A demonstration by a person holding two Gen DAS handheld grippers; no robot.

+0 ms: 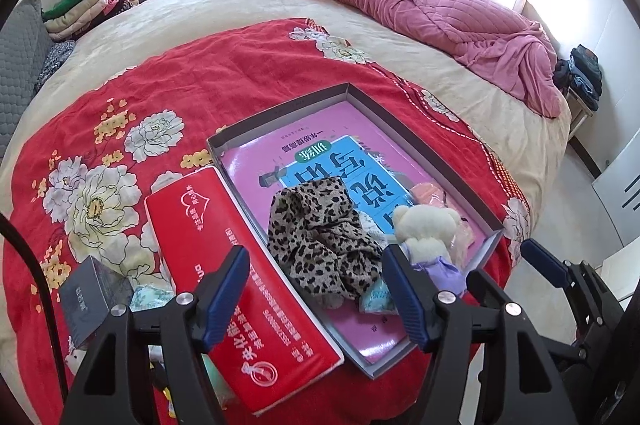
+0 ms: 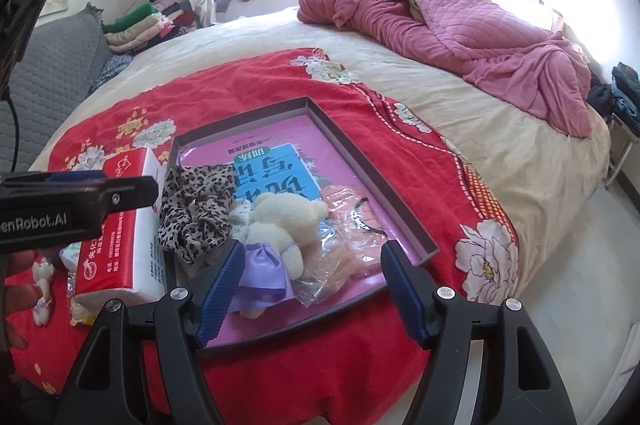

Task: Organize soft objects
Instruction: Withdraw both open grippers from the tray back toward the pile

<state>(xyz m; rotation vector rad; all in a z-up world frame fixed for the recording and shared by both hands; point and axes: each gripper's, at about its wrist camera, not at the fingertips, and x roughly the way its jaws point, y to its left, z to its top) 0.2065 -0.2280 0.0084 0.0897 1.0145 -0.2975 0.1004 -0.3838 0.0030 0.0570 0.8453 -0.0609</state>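
Note:
A shallow grey box (image 1: 280, 107) (image 2: 404, 201) lies on the red floral blanket, with a pink and blue book inside. On the book lie a leopard-print scrunchie (image 1: 320, 233) (image 2: 196, 209), a cream plush bear in a purple skirt (image 1: 428, 229) (image 2: 280, 229) and a clear bag with peach fabric (image 2: 348, 225). My left gripper (image 1: 316, 289) is open and empty, just above the scrunchie. My right gripper (image 2: 312, 289) is open and empty, over the bear and the bag; it also shows in the left wrist view (image 1: 540, 265).
A red tissue pack (image 1: 224, 265) (image 2: 124, 233) lies left of the box. A small grey box (image 1: 92, 297) and small packets sit at the blanket's near left. A pink quilt (image 1: 440, 9) is bunched at the bed's far right. Folded clothes (image 1: 80, 5) are stacked far left.

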